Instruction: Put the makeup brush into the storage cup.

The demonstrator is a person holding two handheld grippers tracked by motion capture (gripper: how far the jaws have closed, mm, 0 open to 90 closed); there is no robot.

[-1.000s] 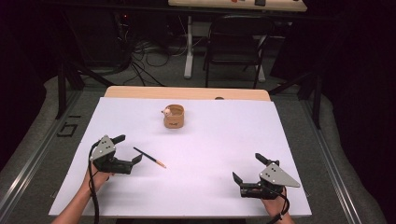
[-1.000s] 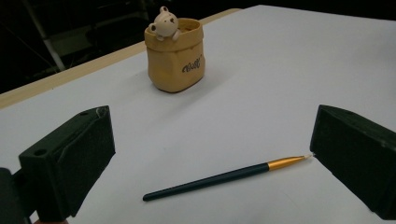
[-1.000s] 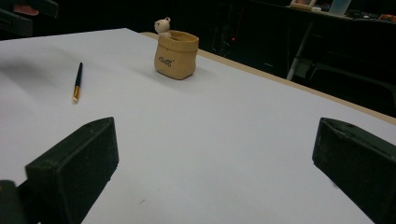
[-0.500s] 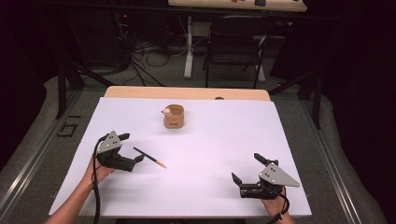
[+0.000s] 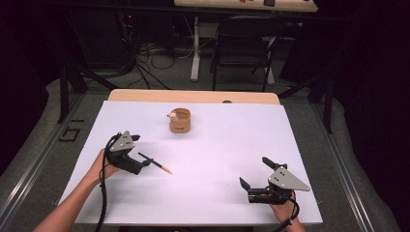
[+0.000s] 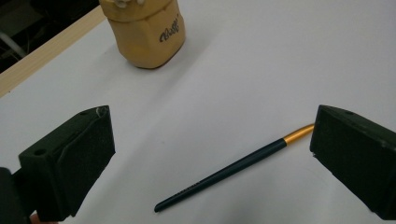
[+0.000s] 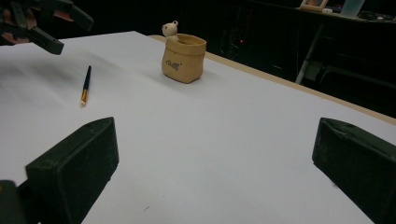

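A dark pen (image 5: 155, 163) with a gold end lies flat on the white sheet (image 5: 212, 145), left of centre. My left gripper (image 5: 140, 151) hovers just over its dark end, wide open; in the left gripper view the pen (image 6: 233, 168) lies slantwise between the two jaws, touching neither. A small tan pot (image 5: 180, 121) with a little bear figure on its rim stands upright toward the back. My right gripper (image 5: 255, 172) rests open near the front right edge, with the pot (image 7: 183, 58) and the pen (image 7: 86, 86) far ahead of it.
The sheet covers a wooden table whose bare back edge (image 5: 193, 96) shows beyond the pot. A black chair (image 5: 244, 48) and cables stand on the floor behind. White surface lies open between the two grippers.
My left gripper has moved forward and a little to the right, so its jaws now straddle the pen's dark end. The right gripper, pen and pot have stayed put.
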